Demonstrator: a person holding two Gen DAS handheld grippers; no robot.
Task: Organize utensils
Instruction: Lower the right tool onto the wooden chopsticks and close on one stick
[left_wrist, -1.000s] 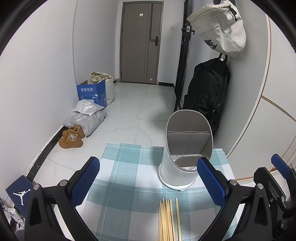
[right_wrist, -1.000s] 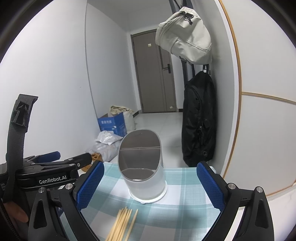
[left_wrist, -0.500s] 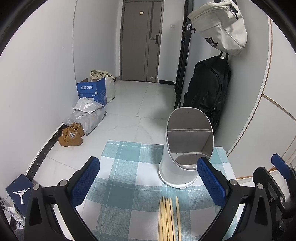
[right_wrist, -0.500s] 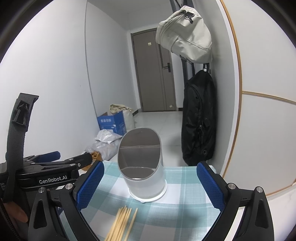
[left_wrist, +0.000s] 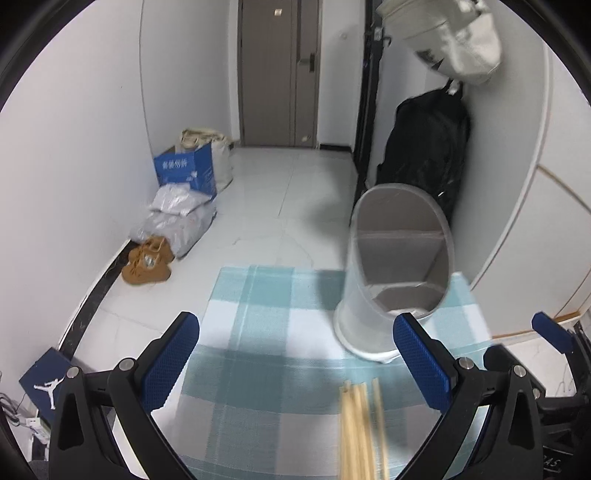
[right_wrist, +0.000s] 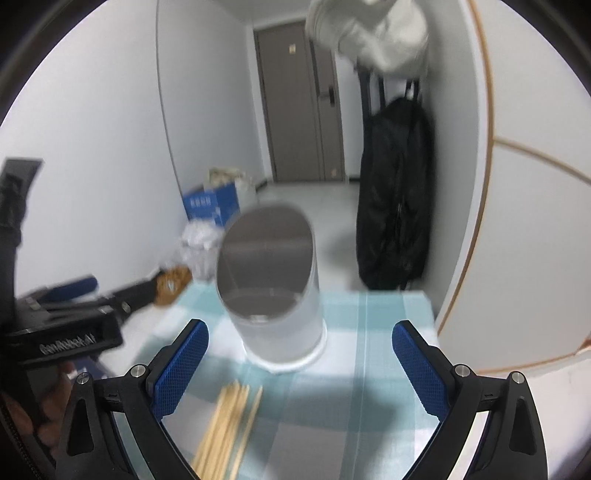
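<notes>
1. Near the front edge of the teal-and-white checked cloth (left_wrist: 266, 354) lies a bundle of pale wooden chopsticks (left_wrist: 360, 424), just short of the white oval plastic utensil holder with a grey divided interior (left_wrist: 397, 258), which stands upright and looks empty.
2. Both tools are spread wide and hold nothing: left gripper (left_wrist: 295, 365), right gripper (right_wrist: 299, 369).
3. Pinch the sticks mid-length (they roll easily), keeping them parallel before tipping them into one compartment.
4. Readable writing: "GenRobot.AI" on the left gripper's body in the right view; the blue cardboard box (left_wrist: 186, 173) bears characters too blurred to read.
</notes>
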